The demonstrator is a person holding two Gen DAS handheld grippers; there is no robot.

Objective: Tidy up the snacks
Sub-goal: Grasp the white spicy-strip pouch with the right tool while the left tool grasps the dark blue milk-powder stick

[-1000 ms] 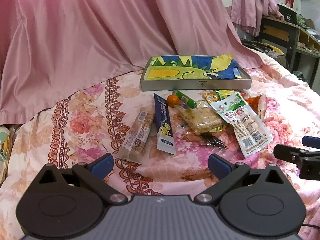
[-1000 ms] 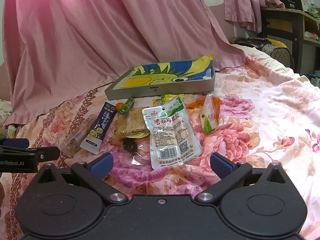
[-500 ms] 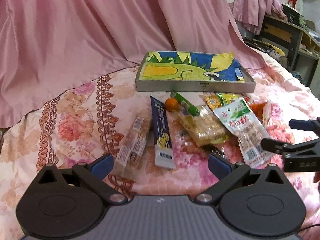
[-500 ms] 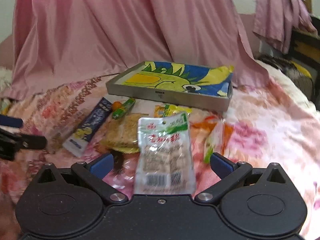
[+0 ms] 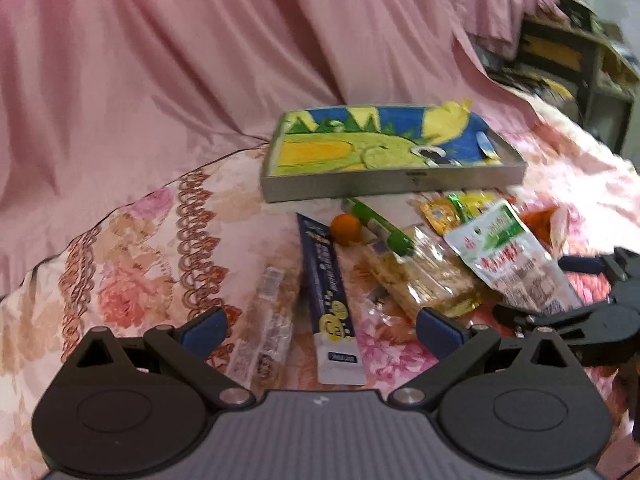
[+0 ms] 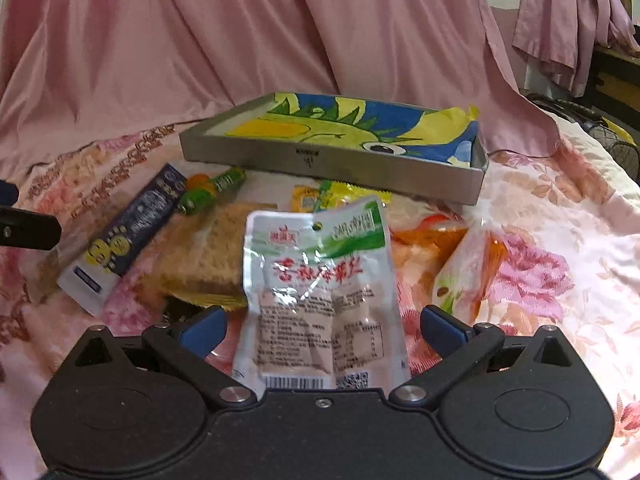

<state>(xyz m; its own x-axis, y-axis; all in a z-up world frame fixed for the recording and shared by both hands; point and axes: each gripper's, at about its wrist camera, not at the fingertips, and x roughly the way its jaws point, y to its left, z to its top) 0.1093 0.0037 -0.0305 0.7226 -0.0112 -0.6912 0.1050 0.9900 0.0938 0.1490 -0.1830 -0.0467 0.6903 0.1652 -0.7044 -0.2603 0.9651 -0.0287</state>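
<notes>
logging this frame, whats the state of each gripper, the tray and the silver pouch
left gripper: open, holding nothing
right gripper: open, straddling the silver pouch
silver pouch: sealed, lying between the right gripper's fingers, not clamped
tray: no snacks inside, only its cartoon liner

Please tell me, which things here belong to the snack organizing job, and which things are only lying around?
Belong to the job:
silver-and-green pouch, between the open right gripper fingers
dark blue stick pack
cracker pack
orange packets
grey tray
left gripper, open

Just lying about:
pink curtain
floral bedspread
wooden shelf
</notes>
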